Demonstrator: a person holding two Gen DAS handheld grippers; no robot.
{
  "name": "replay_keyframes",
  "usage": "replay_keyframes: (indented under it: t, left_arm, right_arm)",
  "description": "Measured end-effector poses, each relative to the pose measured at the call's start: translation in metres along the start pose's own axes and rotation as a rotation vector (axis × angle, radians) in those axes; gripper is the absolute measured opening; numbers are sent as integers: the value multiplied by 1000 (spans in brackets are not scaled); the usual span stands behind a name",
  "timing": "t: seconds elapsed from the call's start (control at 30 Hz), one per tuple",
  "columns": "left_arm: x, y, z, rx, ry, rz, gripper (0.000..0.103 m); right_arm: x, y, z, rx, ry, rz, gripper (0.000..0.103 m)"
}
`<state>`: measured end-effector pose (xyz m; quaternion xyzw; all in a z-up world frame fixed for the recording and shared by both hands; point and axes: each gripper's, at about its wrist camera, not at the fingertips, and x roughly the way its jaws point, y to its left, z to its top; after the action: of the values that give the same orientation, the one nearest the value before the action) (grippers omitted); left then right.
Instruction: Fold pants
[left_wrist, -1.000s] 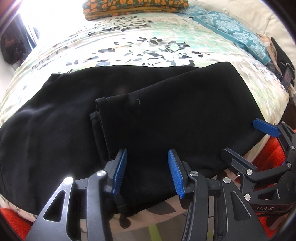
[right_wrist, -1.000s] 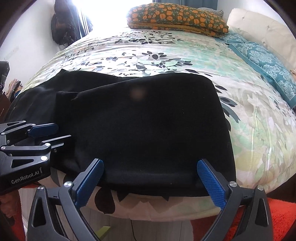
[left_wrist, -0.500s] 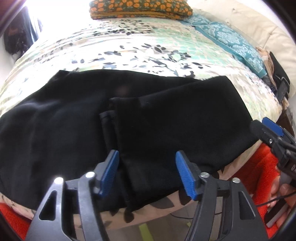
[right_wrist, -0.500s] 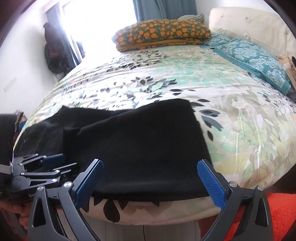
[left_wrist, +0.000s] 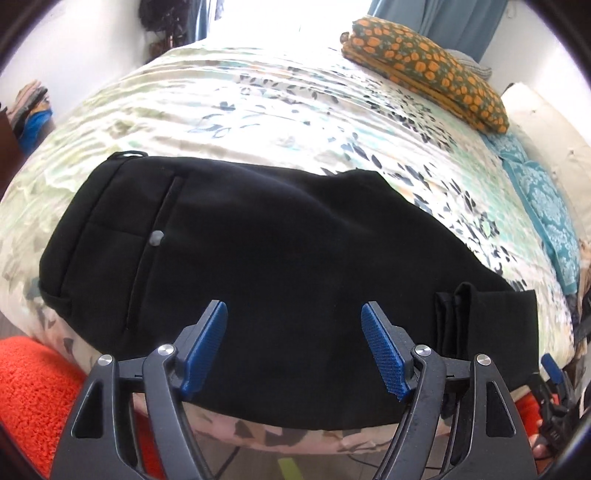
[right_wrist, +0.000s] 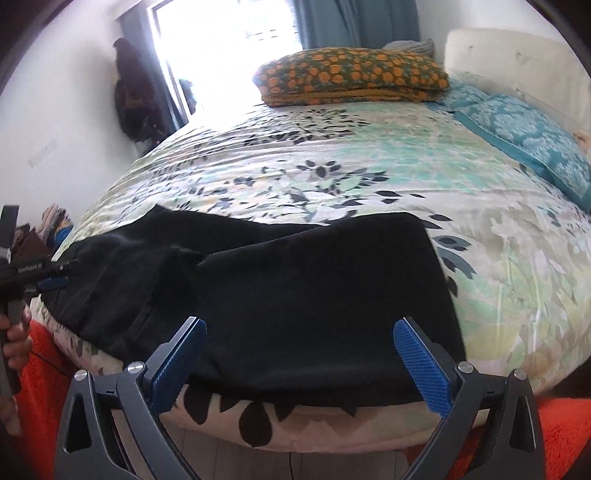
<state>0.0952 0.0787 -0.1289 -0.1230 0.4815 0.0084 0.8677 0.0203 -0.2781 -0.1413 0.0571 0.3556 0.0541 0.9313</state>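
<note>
**Black pants half-folded on bed edge, both grippers empty**

Black pants (left_wrist: 280, 251) lay flat along the near edge of the bed (left_wrist: 258, 99), on a floral cover. Waist end with the back pocket and button was at the left in the left wrist view; the leg ends were folded back on top at the right, hems stacked near the bed edge. Left gripper (left_wrist: 293, 347) hovered over the mid section, fingers (left_wrist: 205, 347) wide apart and opening, pads not pressing on the cloth. Right gripper (right_wrist: 297, 363) hung over the folded leg part, fingers (right_wrist: 421, 363) spread wide, nothing held. Orange-patterned pillow (right_wrist: 351, 75) and teal pillow (right_wrist: 524, 136) sat at the far side, well apart from the pants. Orange rug (left_wrist: 33, 373) on the floor beside the bed.
</note>
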Motion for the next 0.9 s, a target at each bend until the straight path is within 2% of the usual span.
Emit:
replay_keyframes:
  t: [0.07,0.13,0.2,0.27,0.37,0.5,0.57,0.63,0.7,0.77,0.9]
  left_arm:
    - [-2,-17,-9,51,24,-88,75]
    - [-4,-50,-21,161,51,-179,75]
    - [-2,-86,-33,258,101,-245,75]
    - [9,-113,-39,301,168,-271,69]
    - [33,-129,-35,248,258,-286,68]
    - [58,-132,-29,170,339,-297,67]
    - [64,-138,-29,168,359,-312,67]
    - [72,-145,-28,170,388,-295,66]
    - [75,-148,-26,158,390,-266,57]
    - [75,-152,-25,180,389,-228,25]
    - [67,-154,-26,198,352,-220,11]
  right_arm:
    - [3,28,-3,-114,12,30,101]
    - [1,47,-6,-190,0,21,101]
    - [-2,52,-6,-201,-14,17,101]
    - [-5,47,-4,-171,-33,-2,101]
    - [-8,32,0,-103,-43,-21,101]
    - [-10,16,0,-44,-37,-28,101]
    - [-11,13,0,-37,-38,-30,101]
    - [-11,10,0,-30,-39,-29,101]
    - [-11,6,0,-18,-41,-27,101]
    - [-11,3,1,0,-45,-27,101]
    - [-14,-8,3,53,-55,-19,101]
